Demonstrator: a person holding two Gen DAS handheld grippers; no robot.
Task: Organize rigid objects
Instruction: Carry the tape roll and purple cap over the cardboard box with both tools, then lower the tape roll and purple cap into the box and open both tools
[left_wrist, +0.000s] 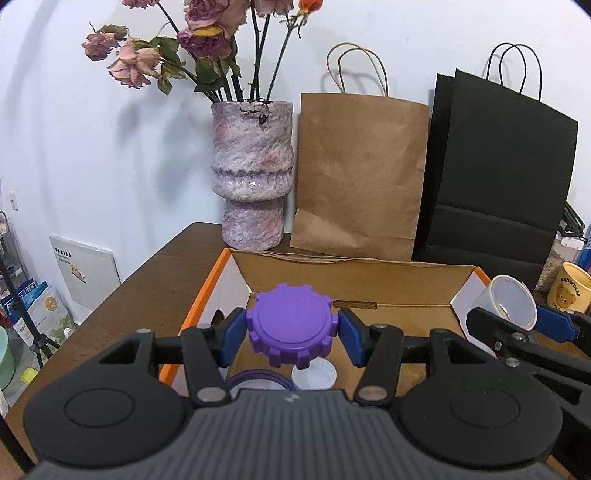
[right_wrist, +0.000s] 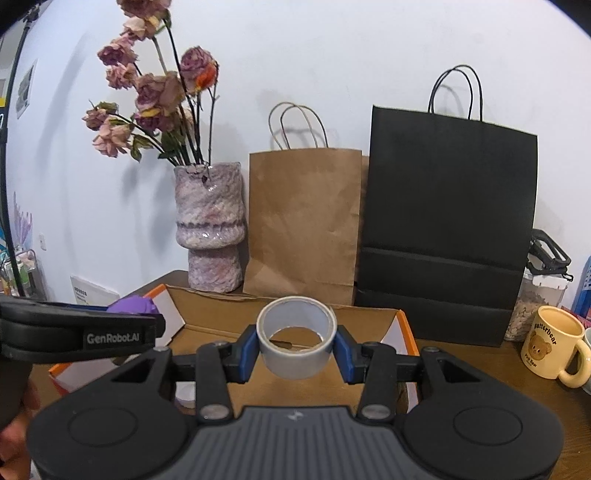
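Here, a brown wooden table (left_wrist: 122, 295) carries an open cardboard box with orange edges (left_wrist: 354, 280) in front of a black paper bag (right_wrist: 447, 206), a brown paper bag (right_wrist: 306, 218) and a mottled pink-purple vase (right_wrist: 210, 229). Above the box's left part, the left gripper (left_wrist: 291, 328) has its jaws pinching a ridged purple plastic lid (left_wrist: 291, 325). To the right, the right gripper (right_wrist: 295, 347) has its jaws pinching a grey roll of tape (right_wrist: 295, 343) over the box's near edge.
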